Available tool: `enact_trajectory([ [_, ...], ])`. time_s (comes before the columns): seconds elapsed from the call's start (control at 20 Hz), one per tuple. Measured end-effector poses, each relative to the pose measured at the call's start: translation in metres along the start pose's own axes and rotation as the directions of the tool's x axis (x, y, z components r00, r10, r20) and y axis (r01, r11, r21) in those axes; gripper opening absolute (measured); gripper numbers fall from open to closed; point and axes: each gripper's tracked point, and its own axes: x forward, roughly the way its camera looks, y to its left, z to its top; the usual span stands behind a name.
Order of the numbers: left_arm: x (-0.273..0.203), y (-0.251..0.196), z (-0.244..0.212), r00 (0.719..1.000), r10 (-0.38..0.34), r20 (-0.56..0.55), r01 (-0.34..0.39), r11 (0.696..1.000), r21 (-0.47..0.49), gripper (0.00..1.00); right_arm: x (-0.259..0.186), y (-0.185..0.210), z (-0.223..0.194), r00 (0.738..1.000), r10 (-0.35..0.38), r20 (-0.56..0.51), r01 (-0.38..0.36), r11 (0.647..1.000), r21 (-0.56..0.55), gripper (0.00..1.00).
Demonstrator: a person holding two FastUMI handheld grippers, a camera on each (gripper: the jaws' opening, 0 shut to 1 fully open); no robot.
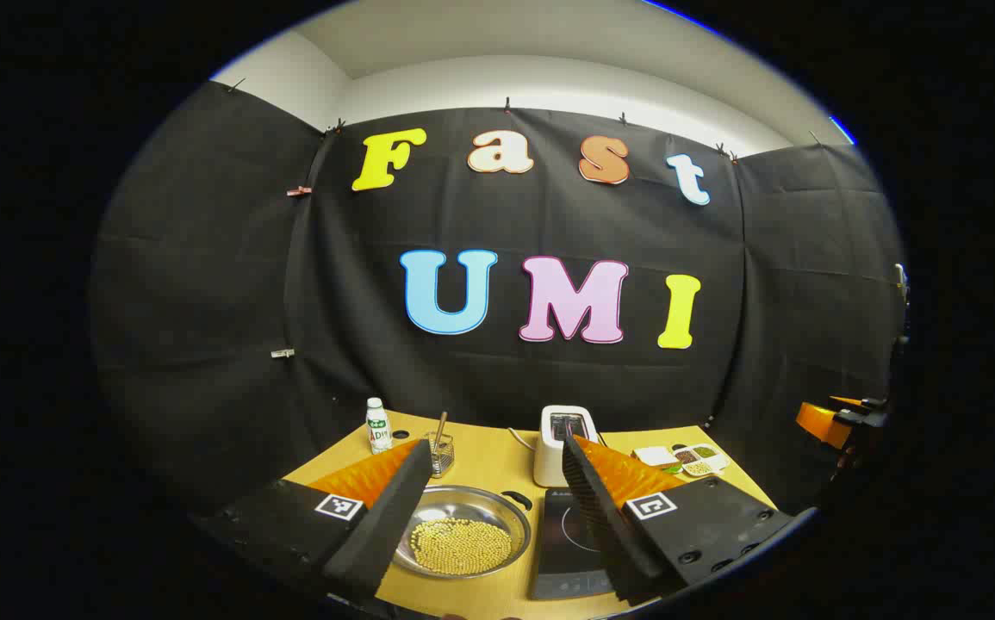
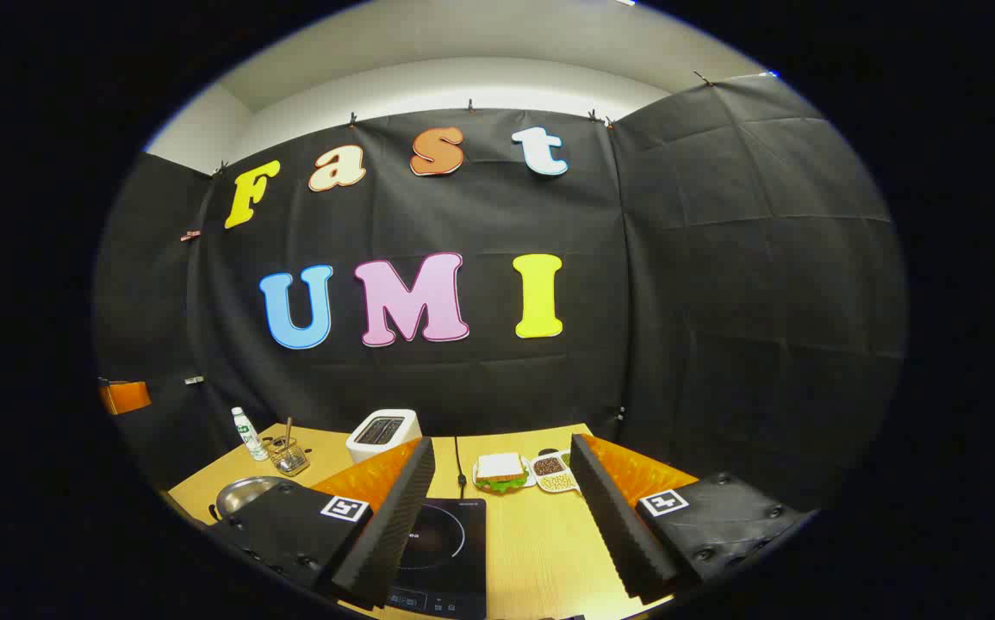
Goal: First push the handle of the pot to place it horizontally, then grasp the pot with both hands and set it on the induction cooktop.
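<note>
Steel, shallow and holding yellow beans, the pot (image 1: 463, 538) sits near the front edge of the pale wooden tabletop (image 1: 497, 461), just left of the black induction cooktop (image 1: 568, 544). One dark handle (image 1: 516, 498) shows at its rear right rim, so it reads as angled rather than horizontal. Both the left tongs (image 1: 488, 517) and the right tongs (image 2: 501, 517) hang spread wide and empty above the tabletop, touching nothing. The first step seems not yet begun. Next, one tong tip should drop beside that handle and nudge it sideways. A toaster (image 1: 564, 443) stands behind the cooktop.
</note>
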Motion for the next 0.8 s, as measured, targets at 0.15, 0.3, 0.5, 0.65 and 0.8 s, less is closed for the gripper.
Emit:
enact_trajectory([
  [0.15, 0.004, 0.009, 0.0, 1.0, 0.001, -0.002, -0.001, 1.0, -0.015, 0.95, -0.004, 0.003, -0.001, 1.0, -0.01, -0.011, 0.01, 1.0, 0.003, 0.98],
  [0.3, 0.012, 0.023, 0.003, 1.0, 0.002, 0.0, -0.002, 1.0, -0.006, 0.95, -0.011, 0.007, 0.001, 0.999, -0.031, -0.01, 0.031, 0.999, -0.016, 0.98],
  [0.5, 0.015, 0.038, -0.003, 1.0, -0.026, -0.014, 0.026, 1.0, -0.007, 0.95, -0.02, 0.022, 0.007, 0.999, -0.052, 0.007, 0.052, 0.997, -0.048, 0.98],
  [0.65, 0.014, 0.051, -0.007, 0.999, -0.036, -0.02, 0.036, 0.999, 0.006, 0.95, -0.027, 0.034, 0.01, 0.998, -0.063, 0.014, 0.063, 0.996, -0.055, 0.98],
  [0.8, 0.016, 0.061, -0.007, 0.999, -0.048, -0.018, 0.048, 0.999, 0.013, 0.95, -0.032, 0.044, 0.013, 0.997, -0.068, 0.026, 0.07, 0.996, -0.064, 0.98],
])
